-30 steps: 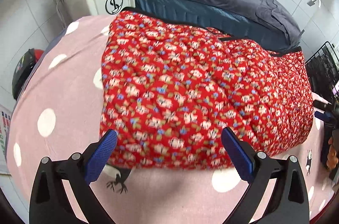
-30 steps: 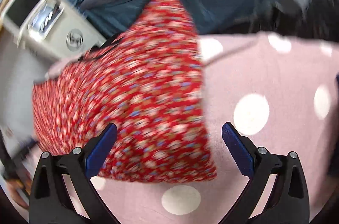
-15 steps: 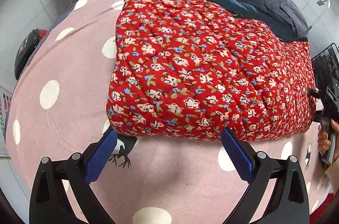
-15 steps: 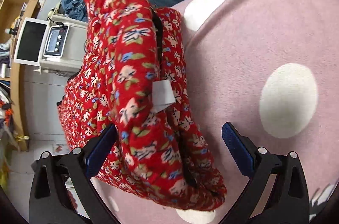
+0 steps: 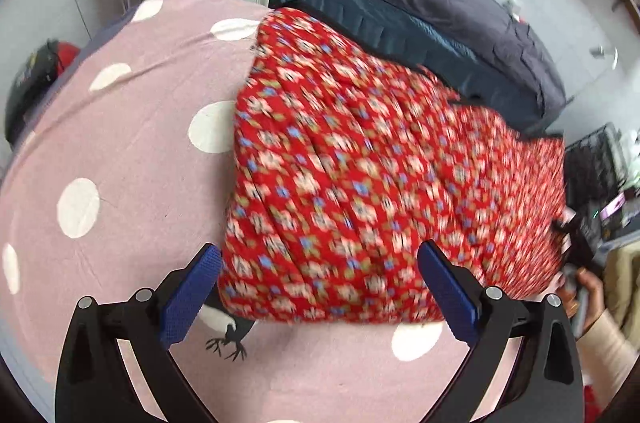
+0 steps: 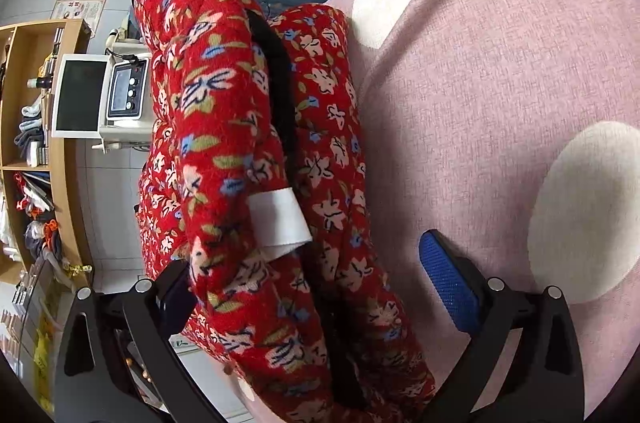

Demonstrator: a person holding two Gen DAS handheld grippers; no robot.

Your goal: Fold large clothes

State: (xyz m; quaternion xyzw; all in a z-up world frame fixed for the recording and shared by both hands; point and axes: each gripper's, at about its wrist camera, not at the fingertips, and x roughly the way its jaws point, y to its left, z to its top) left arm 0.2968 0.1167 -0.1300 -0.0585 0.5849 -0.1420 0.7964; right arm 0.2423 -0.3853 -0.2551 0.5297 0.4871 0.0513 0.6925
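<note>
- Folding the red floral padded garment (image 5: 384,191) is the step in hand, I judge; it lies doubled on the pink dotted cover (image 5: 132,151), from 6 toward 1 o'clock of my left view.
- My left tongs (image 5: 318,287) are released, the garment's near edge just beyond them.
- My right tongs (image 6: 308,287) stand wide, the thick folded edge with its white label (image 6: 280,219) between the fingers, not yet clenched.
- Next I should close on both layers together, or one will slip.
- Far at 9 o'clock, the wooden shelf (image 6: 60,159) holds cloths and small items, unclear.
</note>
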